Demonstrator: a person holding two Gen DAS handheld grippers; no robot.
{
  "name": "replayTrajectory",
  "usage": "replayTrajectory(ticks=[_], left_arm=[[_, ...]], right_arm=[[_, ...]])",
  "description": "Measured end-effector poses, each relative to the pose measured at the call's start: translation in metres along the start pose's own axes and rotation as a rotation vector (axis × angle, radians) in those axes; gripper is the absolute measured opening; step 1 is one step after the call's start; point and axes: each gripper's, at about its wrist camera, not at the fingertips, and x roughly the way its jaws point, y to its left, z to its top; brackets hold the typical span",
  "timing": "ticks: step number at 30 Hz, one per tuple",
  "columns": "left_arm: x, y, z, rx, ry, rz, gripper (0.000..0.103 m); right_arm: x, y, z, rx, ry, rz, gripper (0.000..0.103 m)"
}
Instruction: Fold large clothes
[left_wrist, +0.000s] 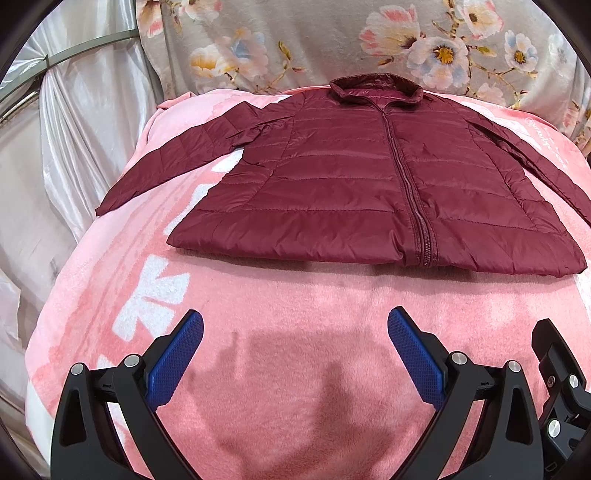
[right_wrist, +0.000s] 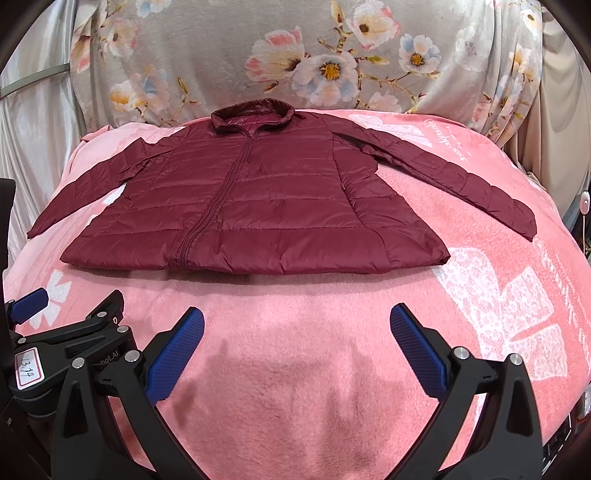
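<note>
The jacket (left_wrist: 369, 184) lies flat and zipped on the pink blanket (left_wrist: 277, 314), collar at the far end, both sleeves spread outward, so folding looks not yet begun. Short of the jacket's near hem, the left gripper (left_wrist: 295, 354) hovers with fingers spread wide, holding nothing. Beside it, also short of the hem, the right gripper (right_wrist: 297, 352) hovers with its fingers spread and empty too. The next move probably calls for each to reach a sleeve, pinch its thin cuff and carry it across the jacket's chest.
</note>
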Motion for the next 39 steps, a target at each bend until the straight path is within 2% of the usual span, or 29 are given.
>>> replayTrajectory(ticks=[7,15,18,21,25,30,35,39], left_arm=[[0.003,0.001,-0.005,0.004,0.009,0.002,0.098],[0.008,-0.009,0.004,0.018,0.026,0.006,0.098],[0.011,-0.011,0.012,0.022,0.035,0.001,0.098],[0.016,-0.008,0.026,-0.002,0.046,0.005,0.098],[0.027,0.005,0.045,-0.052,0.066,0.022,0.098],[0.042,0.028,0.072,-0.112,0.069,0.053,0.098],[0.061,0.05,0.094,-0.164,0.079,0.055,0.098],[0.075,0.063,0.105,-0.203,0.088,0.078,0.098]], right_arm=[[0.004,-0.001,0.001,0.007,0.02,0.008,0.098],[0.016,-0.006,0.006,0.033,0.052,0.041,0.098],[0.023,-0.015,0.015,0.069,0.069,0.074,0.098],[0.029,-0.039,0.031,0.118,0.057,0.055,0.098],[0.047,-0.101,0.059,0.256,0.057,0.013,0.098],[0.076,-0.223,0.084,0.57,0.041,-0.016,0.098],[0.103,-0.328,0.078,0.865,0.033,-0.088,0.098],[0.119,-0.39,0.064,1.033,0.011,-0.167,0.098]])
